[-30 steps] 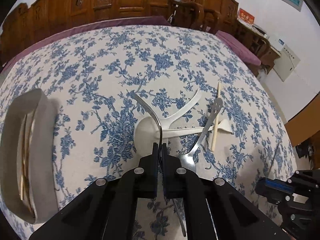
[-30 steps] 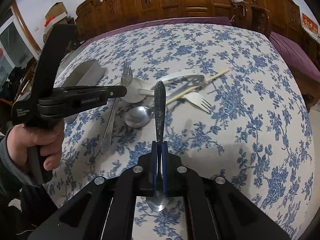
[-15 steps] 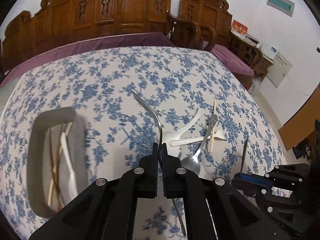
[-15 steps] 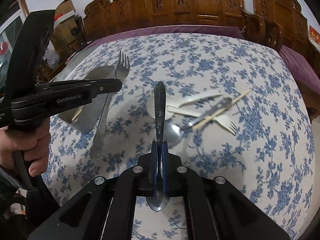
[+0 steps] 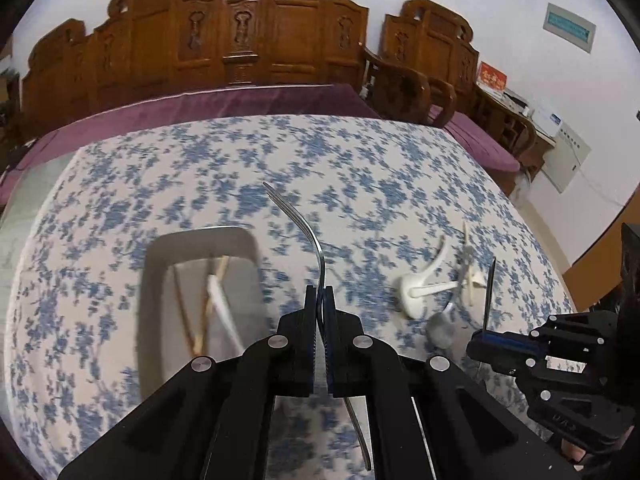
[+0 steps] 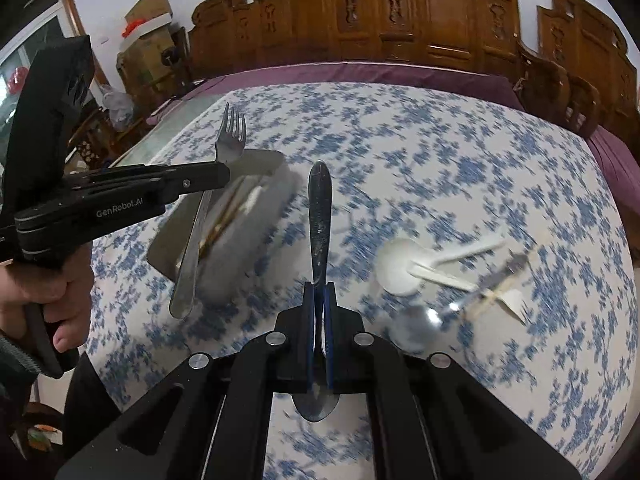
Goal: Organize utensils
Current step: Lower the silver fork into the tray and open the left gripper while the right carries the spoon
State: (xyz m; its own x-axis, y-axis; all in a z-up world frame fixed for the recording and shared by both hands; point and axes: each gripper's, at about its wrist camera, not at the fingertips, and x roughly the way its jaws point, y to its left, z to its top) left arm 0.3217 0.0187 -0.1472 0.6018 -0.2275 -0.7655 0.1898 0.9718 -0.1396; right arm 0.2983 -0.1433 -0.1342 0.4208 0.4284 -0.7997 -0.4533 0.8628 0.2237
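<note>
My left gripper is shut on a metal fork, held in the air with its tines forward, just right of the grey tray. The tray holds chopsticks and a white plastic utensil. My right gripper is shut on a metal spoon, handle forward and bowl under the jaws. In the right wrist view the left gripper holds the fork over the tray.
On the blue floral tablecloth lie a white ladle spoon, a white plastic fork, a metal spoon and a chopstick. Carved wooden chairs stand behind the table.
Both grippers have moved left toward the tray with their utensils. The tray now sits nearer the middle of both views and the loose pile has shifted right.
</note>
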